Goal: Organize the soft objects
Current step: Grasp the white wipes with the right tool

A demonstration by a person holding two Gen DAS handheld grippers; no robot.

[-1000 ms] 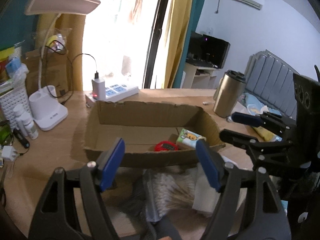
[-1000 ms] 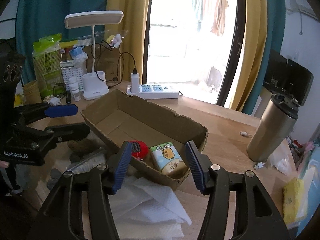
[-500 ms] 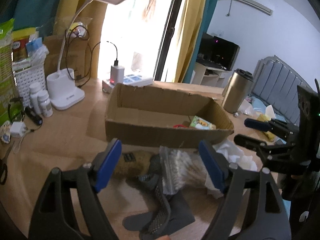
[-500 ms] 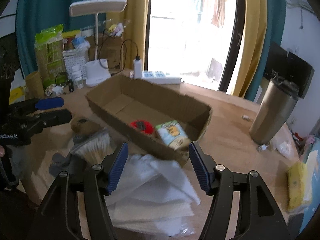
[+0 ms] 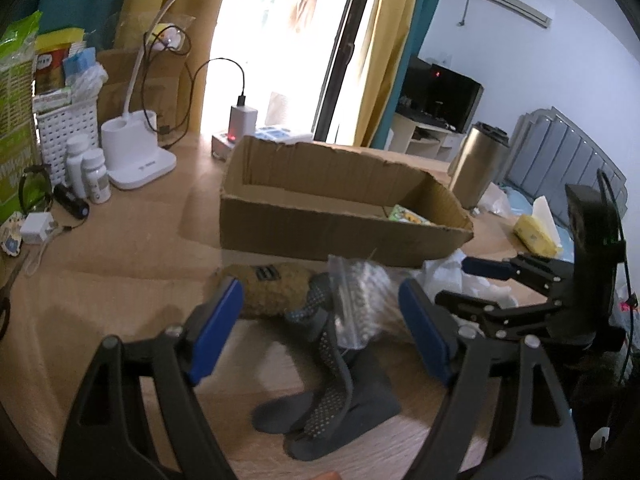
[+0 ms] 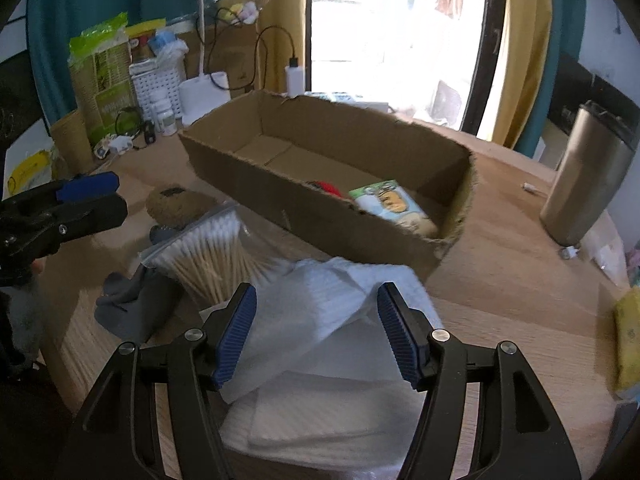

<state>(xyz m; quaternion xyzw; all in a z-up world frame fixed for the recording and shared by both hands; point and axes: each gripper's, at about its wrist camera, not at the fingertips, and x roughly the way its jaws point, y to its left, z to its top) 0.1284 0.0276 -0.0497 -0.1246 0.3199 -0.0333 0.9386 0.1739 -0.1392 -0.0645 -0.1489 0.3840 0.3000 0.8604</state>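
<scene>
Where the cardboard box sits in the middle of the wooden desk, it serves as the reference for everything else. Inside it, at the end nearer the steel tumbler, lie a small tissue pack with a cartoon print and, just beside it, a red object mostly hidden by the box's front wall; the rest of the box floor is bare cardboard.

Outside the box, against its front wall, the soft things are heaped: a brown plush item with a dark label, a clear zip bag of cotton swabs lying partly over a pair of grey dotted socks, and a stack of white paper towels toward the tumbler end.

Above the socks and the swab bag hangs the left gripper, its blue pads wide apart and holding nothing. Over the paper towels is the right gripper, its jaws likewise spread, with a loose towel sheet rising between the fingers but not pinched.

Behind the box are a white power strip with a charger plugged in and a white desk lamp; beyond the lamp stand two white pill bottles and a white slotted basket filled with packets. Past the tumbler lies a yellow pack.
</scene>
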